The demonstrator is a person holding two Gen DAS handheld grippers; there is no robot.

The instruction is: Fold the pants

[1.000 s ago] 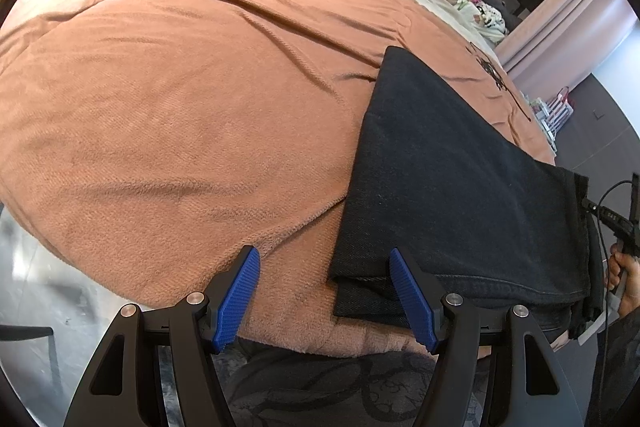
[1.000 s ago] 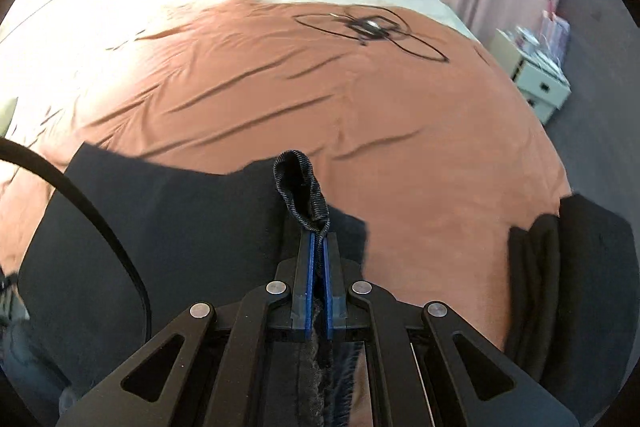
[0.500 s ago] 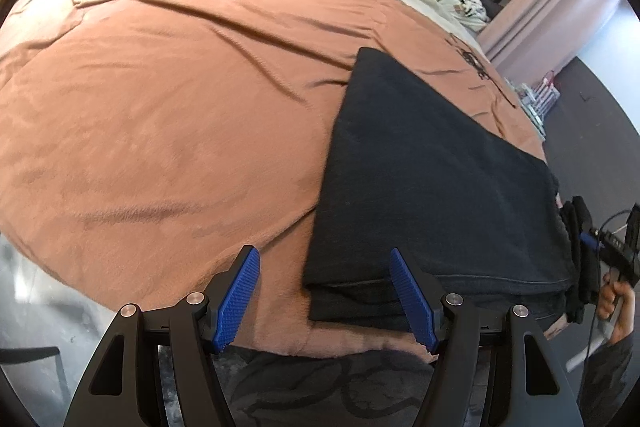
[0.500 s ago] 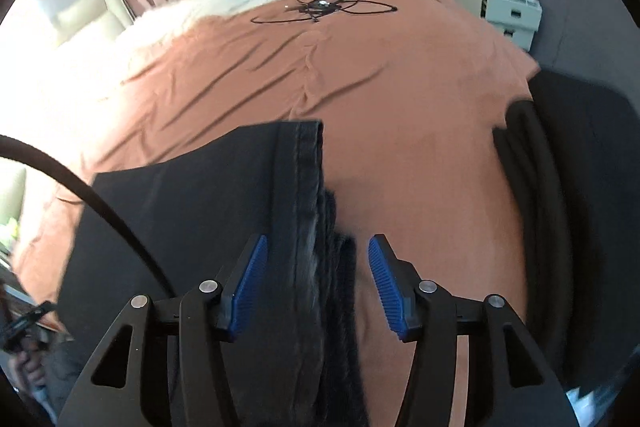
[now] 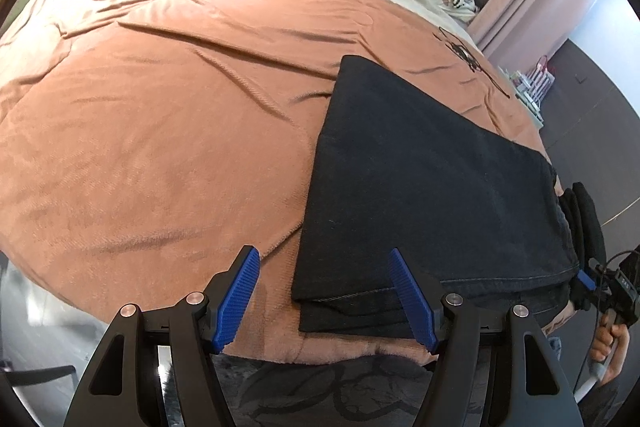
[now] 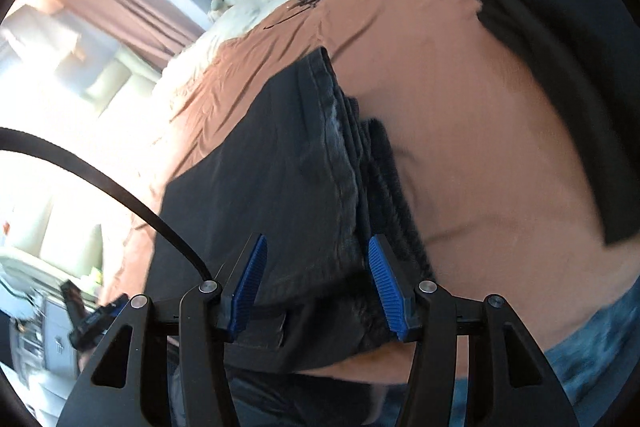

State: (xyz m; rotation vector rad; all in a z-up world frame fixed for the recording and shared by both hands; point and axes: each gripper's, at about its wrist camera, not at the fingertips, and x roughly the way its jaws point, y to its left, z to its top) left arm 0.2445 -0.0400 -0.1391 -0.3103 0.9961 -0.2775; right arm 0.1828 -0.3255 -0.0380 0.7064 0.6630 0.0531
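The black pants [image 5: 432, 171] are matt, coarse-woven cloth with stitched hems. The terracotta bedspread [image 5: 160, 115] looks soft, brushed and wrinkled. The left gripper [image 5: 326, 291] has ribbed blue pads [image 5: 236, 297] on matt black plastic.

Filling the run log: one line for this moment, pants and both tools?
pants: folded flat on bed | left tool: open, empty | right tool: jaws just opened, pants released

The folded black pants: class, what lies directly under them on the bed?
The folded black pants rest on a rust-orange blanket, which shows all around them. Whatever lies beneath the blanket is covered.
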